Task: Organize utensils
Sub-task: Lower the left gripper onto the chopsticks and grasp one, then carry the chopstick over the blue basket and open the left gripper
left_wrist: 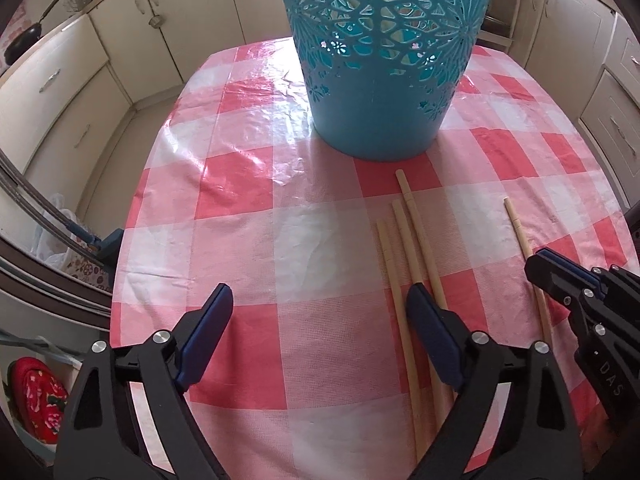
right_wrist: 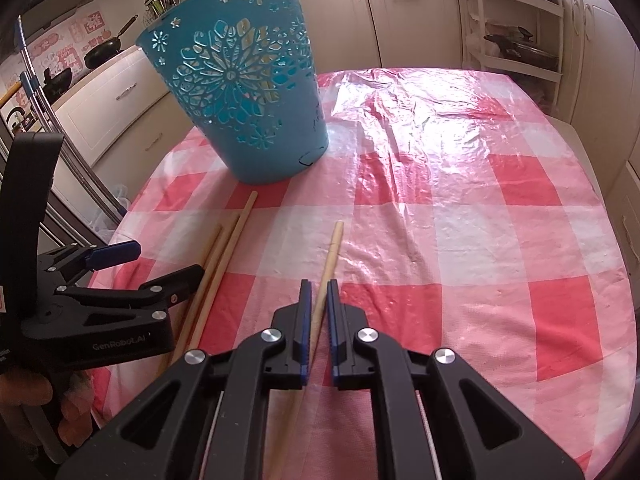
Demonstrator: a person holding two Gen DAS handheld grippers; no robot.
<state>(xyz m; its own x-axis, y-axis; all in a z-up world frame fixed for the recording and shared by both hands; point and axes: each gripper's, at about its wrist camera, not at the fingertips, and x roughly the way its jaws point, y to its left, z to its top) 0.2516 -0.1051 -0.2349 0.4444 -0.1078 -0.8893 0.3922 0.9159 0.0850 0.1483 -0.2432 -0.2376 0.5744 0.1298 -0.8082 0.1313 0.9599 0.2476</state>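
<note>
A teal perforated basket (left_wrist: 380, 60) stands upright on the pink-checked table (left_wrist: 240, 240); it also shows in the right wrist view (right_wrist: 244, 92). Three wooden chopsticks (left_wrist: 404, 248) lie side by side in front of it, also visible in the right wrist view (right_wrist: 218, 256). A fourth chopstick (right_wrist: 330, 256) lies apart to the right. My right gripper (right_wrist: 318, 300) is nearly shut around this single chopstick (left_wrist: 520, 236), which lies on the cloth. My left gripper (left_wrist: 320, 320) is open and empty, its right finger (left_wrist: 434, 340) over the three chopsticks.
Cream kitchen cabinets (left_wrist: 60, 92) surround the table. A white shelf rack (right_wrist: 516, 28) stands at the back right. Pans (right_wrist: 100, 52) sit on the counter at left. The table's right half (right_wrist: 480, 220) is covered in shiny plastic.
</note>
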